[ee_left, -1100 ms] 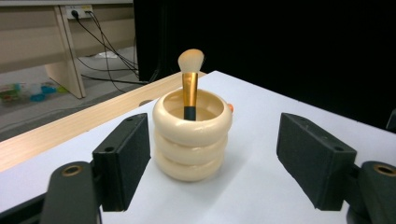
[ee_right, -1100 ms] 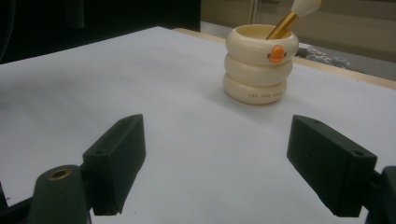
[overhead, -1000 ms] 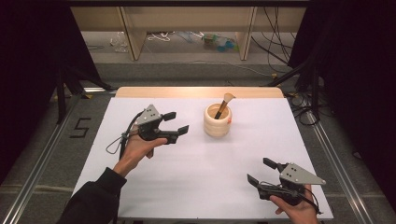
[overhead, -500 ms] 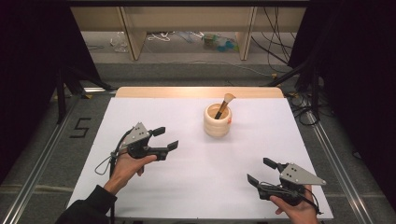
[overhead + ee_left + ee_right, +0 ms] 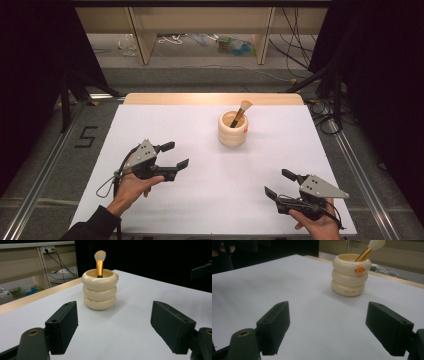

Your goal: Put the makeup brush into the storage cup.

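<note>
A cream ringed cup (image 5: 233, 129) stands on the white table sheet (image 5: 220, 200) right of centre toward the far side, with a gold-handled makeup brush (image 5: 241, 112) leaning in it, bristles up. My left gripper (image 5: 177, 154) hovers at the near left, pointing toward the cup and well short of it. Its jaws have just been opening and nothing is between them. In the left gripper view the cup (image 5: 99, 290) and brush (image 5: 99, 261) show ahead of the left gripper (image 5: 117, 326). My right gripper (image 5: 277, 182) rests open and empty at the near right. In the right gripper view the cup (image 5: 350, 275) stands far ahead.
A wooden strip (image 5: 210, 98) borders the sheet's far edge. Metal rails (image 5: 50, 165) run along both sides of the table. A "5" mark (image 5: 86, 136) lies left of the sheet. Shelving and cables sit on the floor beyond.
My left hand has drawn back from the cup, toward the near left and lower. The right hand has stayed put.
</note>
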Available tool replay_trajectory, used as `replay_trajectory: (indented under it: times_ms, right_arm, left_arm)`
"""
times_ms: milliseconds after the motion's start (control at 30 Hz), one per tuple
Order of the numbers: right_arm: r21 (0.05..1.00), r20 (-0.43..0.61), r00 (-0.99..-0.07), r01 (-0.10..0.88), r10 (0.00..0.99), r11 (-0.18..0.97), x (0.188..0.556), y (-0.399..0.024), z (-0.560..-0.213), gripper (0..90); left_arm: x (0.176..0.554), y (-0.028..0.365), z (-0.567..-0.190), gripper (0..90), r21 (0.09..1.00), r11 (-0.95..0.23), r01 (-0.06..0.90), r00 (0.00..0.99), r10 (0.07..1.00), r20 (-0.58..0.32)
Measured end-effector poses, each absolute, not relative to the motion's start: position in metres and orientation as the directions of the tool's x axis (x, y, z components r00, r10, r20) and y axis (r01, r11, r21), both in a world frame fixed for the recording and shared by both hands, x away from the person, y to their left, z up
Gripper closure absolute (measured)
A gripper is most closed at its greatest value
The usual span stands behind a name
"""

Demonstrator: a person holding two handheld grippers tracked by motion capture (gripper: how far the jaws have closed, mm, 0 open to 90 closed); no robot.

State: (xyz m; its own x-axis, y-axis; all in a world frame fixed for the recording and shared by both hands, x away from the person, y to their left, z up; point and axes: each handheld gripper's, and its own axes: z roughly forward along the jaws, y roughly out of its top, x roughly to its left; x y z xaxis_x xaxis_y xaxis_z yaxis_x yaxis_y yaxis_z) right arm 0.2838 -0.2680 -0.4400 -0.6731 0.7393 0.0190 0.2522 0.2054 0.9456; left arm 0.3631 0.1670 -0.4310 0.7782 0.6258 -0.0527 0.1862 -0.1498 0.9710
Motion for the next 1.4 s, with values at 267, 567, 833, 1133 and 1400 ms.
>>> replay_trajectory:
  times_ms: [267,567,833,1133,1400]
  right_arm:
    - [0.932,0.006,-0.670,0.273,0.742,0.240,0.282,-0.271,-0.438,20.3]
    - [0.942,0.015,-0.669,0.258,0.743,0.213,0.282,-0.270,-0.439,20.3]
    - [0.939,0.008,-0.663,0.261,0.748,0.222,0.282,-0.270,-0.439,20.3]
    - [0.931,0.006,-0.663,0.277,0.748,0.239,0.281,-0.272,-0.437,20.3]
    - [0.930,0.006,-0.663,0.278,0.749,0.239,0.281,-0.272,-0.438,20.3]
  left_arm:
    - [0.356,0.171,-0.436,21.3,0.970,-0.150,0.191,0.784,0.618,-0.058]
    - [0.348,0.172,-0.439,19.1,0.972,-0.158,0.173,0.792,0.609,-0.042]
    - [0.339,0.177,-0.442,16.3,0.971,-0.161,0.177,0.795,0.605,-0.045]
    - [0.327,0.179,-0.447,16.1,0.970,-0.173,0.173,0.792,0.609,-0.033]
    - [0.315,0.179,-0.447,16.1,0.968,-0.175,0.181,0.783,0.621,-0.034]
